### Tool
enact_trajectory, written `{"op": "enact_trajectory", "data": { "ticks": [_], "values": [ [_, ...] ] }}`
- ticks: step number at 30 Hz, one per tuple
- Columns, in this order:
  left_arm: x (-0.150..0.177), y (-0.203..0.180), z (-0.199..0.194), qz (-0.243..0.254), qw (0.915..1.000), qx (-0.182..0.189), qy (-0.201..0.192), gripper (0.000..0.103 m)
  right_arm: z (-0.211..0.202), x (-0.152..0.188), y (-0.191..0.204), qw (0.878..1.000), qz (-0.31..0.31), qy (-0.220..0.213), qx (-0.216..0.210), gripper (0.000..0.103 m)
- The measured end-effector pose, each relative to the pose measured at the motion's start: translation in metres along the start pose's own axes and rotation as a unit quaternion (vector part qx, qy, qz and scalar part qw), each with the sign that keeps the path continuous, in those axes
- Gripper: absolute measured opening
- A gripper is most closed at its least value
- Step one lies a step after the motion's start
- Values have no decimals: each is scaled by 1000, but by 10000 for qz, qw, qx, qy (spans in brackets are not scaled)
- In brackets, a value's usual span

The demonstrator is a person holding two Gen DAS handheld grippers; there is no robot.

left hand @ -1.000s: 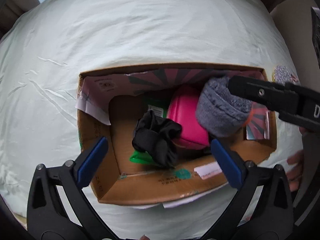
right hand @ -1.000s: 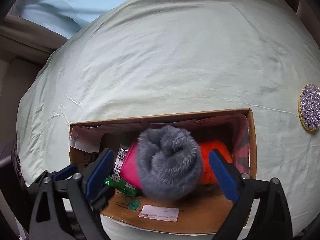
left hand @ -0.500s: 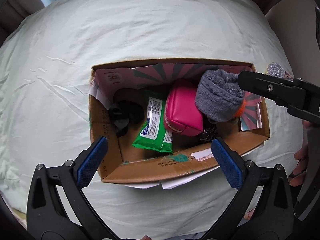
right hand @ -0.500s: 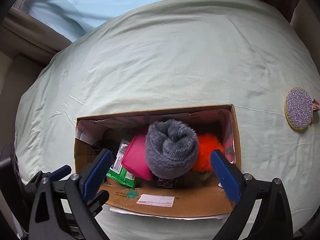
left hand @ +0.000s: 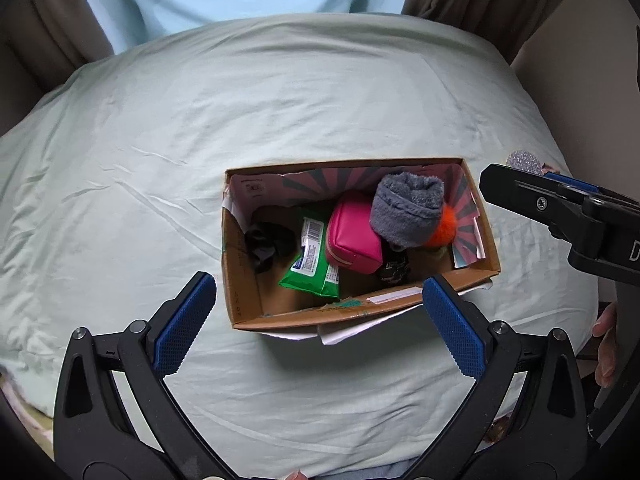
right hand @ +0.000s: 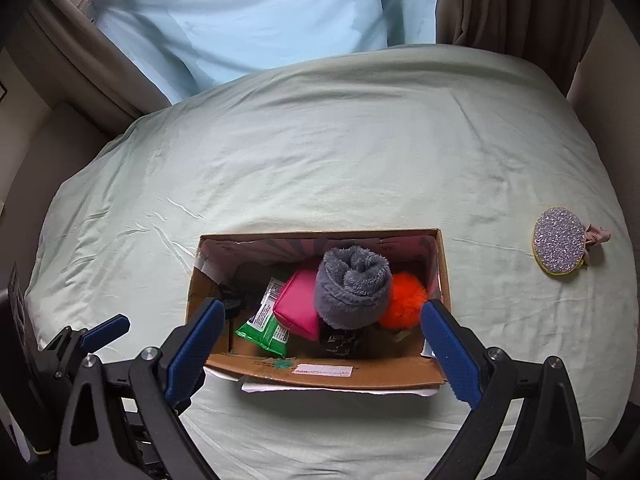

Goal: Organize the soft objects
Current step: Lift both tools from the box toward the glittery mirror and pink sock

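An open cardboard box sits on the pale green bed. In it lie a grey fuzzy sock roll, a pink pouch, an orange pom-pom, a green wipes pack and a black scrunchie. My left gripper is open and empty, above the box's near side. My right gripper is open and empty, above the box's near edge; it also shows in the left wrist view.
A glittery round pad lies on the bed right of the box. The bed sheet stretches far behind the box. Light blue curtains and brown drapes hang beyond the bed. A small dark item lies on the box floor.
Both grippers have pulled up and back from the box. The grey sock roll was let go and rests in the box. The black scrunchie was dropped at the box's left end.
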State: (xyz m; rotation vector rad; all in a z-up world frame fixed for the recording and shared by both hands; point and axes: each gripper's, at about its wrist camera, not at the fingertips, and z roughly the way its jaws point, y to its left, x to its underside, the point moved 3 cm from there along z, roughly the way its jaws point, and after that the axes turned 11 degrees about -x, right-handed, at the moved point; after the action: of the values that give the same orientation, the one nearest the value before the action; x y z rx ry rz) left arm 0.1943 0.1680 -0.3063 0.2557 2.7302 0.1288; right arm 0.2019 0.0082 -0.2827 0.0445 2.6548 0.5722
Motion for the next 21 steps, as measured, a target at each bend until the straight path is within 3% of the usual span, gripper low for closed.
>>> {"op": "enact_trajectory", "data": {
  "ticks": [12,21],
  "values": [
    [14,15,-102,-224,9946,-208,-987,103,-105,21,39,9923,-632,-965,457,98],
    [22,36,-179,-669,9790,-344,-1895,103,-174,43,52,9775,-876,-1797,675,98]
  ]
}}
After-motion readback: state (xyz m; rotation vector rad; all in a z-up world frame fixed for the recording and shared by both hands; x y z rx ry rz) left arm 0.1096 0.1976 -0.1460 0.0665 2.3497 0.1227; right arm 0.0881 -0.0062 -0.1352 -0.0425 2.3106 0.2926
